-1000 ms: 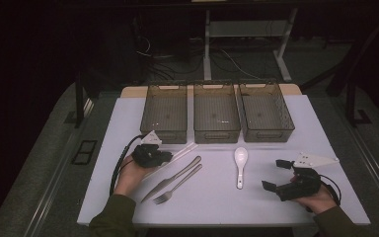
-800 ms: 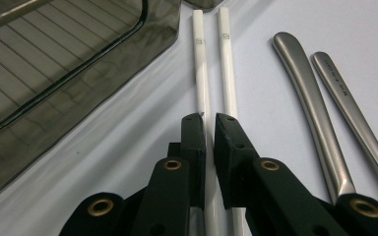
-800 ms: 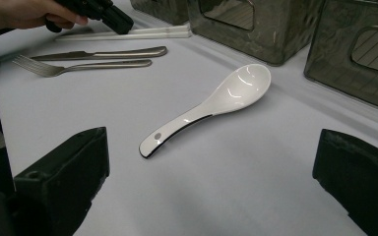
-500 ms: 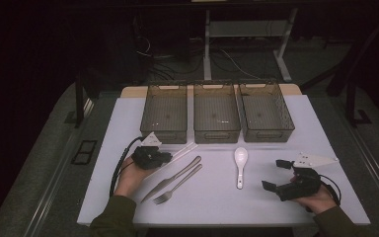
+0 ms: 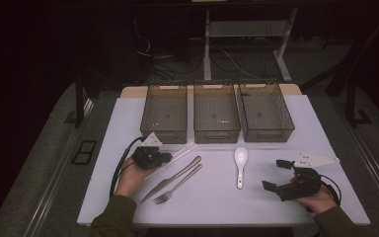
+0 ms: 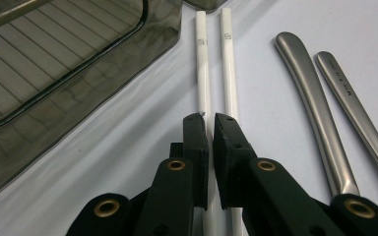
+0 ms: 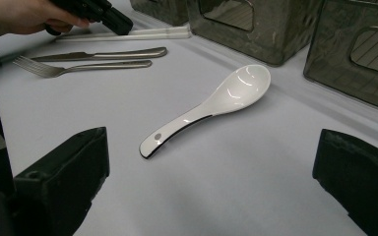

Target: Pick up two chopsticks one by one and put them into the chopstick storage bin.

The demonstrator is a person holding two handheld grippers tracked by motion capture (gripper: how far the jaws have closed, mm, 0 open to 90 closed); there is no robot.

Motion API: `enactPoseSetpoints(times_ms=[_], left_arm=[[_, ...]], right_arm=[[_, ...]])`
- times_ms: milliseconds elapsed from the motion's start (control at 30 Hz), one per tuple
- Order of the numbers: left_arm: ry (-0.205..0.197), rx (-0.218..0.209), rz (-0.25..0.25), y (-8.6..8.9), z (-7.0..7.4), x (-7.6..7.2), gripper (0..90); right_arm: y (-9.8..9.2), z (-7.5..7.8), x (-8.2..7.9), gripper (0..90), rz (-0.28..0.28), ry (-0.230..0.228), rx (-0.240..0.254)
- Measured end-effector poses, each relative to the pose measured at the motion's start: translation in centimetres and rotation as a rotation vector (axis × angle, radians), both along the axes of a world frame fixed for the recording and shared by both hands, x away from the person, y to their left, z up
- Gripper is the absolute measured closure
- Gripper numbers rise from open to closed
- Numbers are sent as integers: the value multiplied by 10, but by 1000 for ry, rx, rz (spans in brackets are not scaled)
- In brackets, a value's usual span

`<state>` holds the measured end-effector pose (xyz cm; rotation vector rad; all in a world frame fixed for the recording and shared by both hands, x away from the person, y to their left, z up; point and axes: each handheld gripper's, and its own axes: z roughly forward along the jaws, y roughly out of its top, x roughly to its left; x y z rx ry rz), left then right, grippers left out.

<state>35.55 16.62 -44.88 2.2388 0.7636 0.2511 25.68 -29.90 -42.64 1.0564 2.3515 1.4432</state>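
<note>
A pair of white chopsticks [image 5: 182, 150] lies on the white table in front of the left bin. My left gripper [image 5: 168, 157] rests low over their near end. In the left gripper view its jaws [image 6: 210, 120] stand almost together, shut on one chopstick [image 6: 203, 64]; the other chopstick [image 6: 228, 64] runs under the right jaw. A steel knife [image 5: 175, 177] and fork [image 5: 180, 185] lie just right of it. A white ceramic spoon [image 5: 240, 165] lies mid-table. My right gripper [image 5: 275, 175] sits open to the right of the spoon [image 7: 216, 101], pointing at it from a distance.
Three smoky see-through bins [image 5: 166, 111] [image 5: 216, 111] [image 5: 266, 111] stand side by side along the far edge of the table, with nothing in them. The left bin's wall [image 6: 54, 64] is close beside my left gripper. Dark floor surrounds the table.
</note>
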Motion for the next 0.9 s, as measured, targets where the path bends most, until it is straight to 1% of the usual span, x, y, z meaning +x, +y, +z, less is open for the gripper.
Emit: enactPoseSetpoints(times_ms=[33, 133, 300, 367, 433, 500, 700, 900], left_arm=[[5, -4, 3, 0, 0, 0, 839], [5, 3, -3, 2, 1, 0, 839], [-2, -25, 6, 6, 6, -2, 839], [-4, -14, 6, 6, 9, -3, 839], [10, -4, 15, 7, 12, -4, 839], [22, -5, 16, 8, 13, -5, 839], [37, -13, 17, 10, 22, -10, 839], [33, -13, 12, 7, 31, -15, 839]], right_arm=[[0, 0, 0, 8, 0, 0, 0], [0, 0, 0, 8, 1, -2, 0], [0, 0, 0, 8, 1, -1, 1], [0, 0, 0, 8, 2, -1, 0], [0, 0, 0, 8, 1, -2, 0], [0, 0, 0, 8, 2, -2, 0], [0, 0, 0, 8, 2, -3, 1], [0, 0, 0, 8, 2, -4, 2]])
